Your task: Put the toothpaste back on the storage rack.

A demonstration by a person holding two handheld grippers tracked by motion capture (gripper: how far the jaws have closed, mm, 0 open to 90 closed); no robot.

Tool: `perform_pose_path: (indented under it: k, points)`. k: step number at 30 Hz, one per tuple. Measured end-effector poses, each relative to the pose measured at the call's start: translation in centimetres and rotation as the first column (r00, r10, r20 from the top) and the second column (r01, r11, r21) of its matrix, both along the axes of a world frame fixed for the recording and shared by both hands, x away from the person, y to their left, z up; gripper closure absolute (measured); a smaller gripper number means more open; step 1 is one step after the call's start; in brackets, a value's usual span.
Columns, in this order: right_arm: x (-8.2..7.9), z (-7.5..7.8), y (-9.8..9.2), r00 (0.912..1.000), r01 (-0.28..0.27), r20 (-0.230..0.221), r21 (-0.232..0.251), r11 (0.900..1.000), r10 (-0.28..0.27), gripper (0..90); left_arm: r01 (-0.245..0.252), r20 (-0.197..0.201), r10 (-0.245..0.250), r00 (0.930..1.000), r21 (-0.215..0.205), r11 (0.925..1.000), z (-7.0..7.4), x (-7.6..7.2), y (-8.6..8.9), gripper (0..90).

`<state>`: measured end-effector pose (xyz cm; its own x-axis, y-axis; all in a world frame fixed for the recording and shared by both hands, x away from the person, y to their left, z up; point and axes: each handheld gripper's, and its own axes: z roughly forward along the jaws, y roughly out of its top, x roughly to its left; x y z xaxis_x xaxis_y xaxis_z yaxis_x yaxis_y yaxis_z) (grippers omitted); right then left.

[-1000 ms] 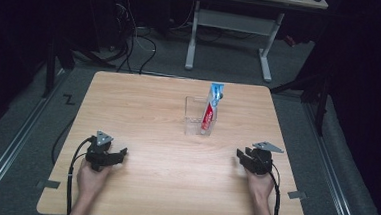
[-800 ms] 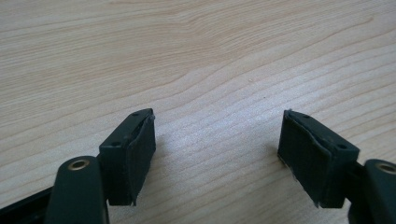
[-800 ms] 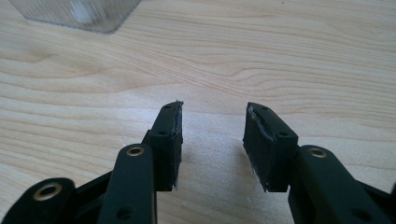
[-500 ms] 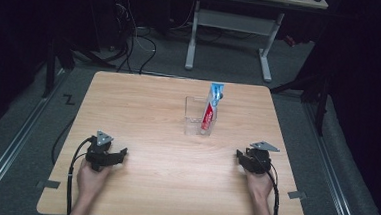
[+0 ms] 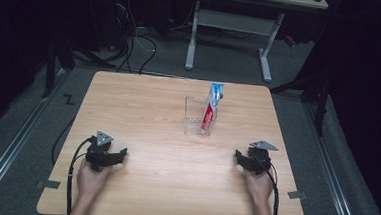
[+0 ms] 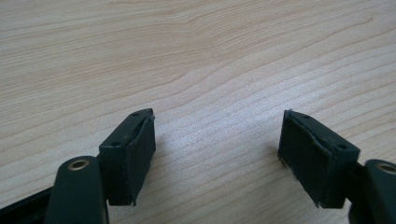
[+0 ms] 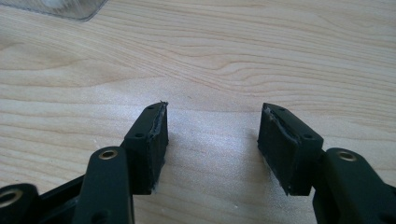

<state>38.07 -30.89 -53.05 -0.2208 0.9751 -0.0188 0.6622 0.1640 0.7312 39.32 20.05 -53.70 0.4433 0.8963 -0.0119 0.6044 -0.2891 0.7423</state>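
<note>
At the near edge of the table [image 5: 144, 99], the person's 2 hands rest on the wood, well apart, 1 gripper in each. The left gripper [image 5: 118, 155] sits near the left corner with its jaws standing wide and nothing but bare wood between them. The right gripper [image 5: 239, 156], near the right corner, has just been opening its jaws; they now stand apart, with nothing between them either.

Farther off, past the middle of the table, a clear plastic holder [image 5: 200, 117] stands with a toothpaste tube [image 5: 211, 109] upright in it, leaning toward its right side. A corner of the holder [image 7: 56, 8] shows at the top of the right gripper view.

This looks like the ready stage, before any reach. The next move likely calls for 1 gripper to travel forward to the tube and line its jaws across the tube's upper part, perhaps while the other steadies the light holder.
</note>
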Motion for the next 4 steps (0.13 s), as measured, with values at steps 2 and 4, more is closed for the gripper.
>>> perform_pose_path:
  k: [2,4]
  points:
    - [0.00,0.00,0.00,1.0000,0.000,0.000,0.000,1.000,0.000,42.8,0.000,0.000,0.000,1.0000,0.000,1.0000,0.00,0.00,0.00,27.6]
    - [0.00,0.00,0.00,1.0000,0.000,0.000,0.000,1.000,0.000,42.8,0.000,0.000,0.000,1.0000,0.000,1.0000,0.00,0.00,0.00,27.6]
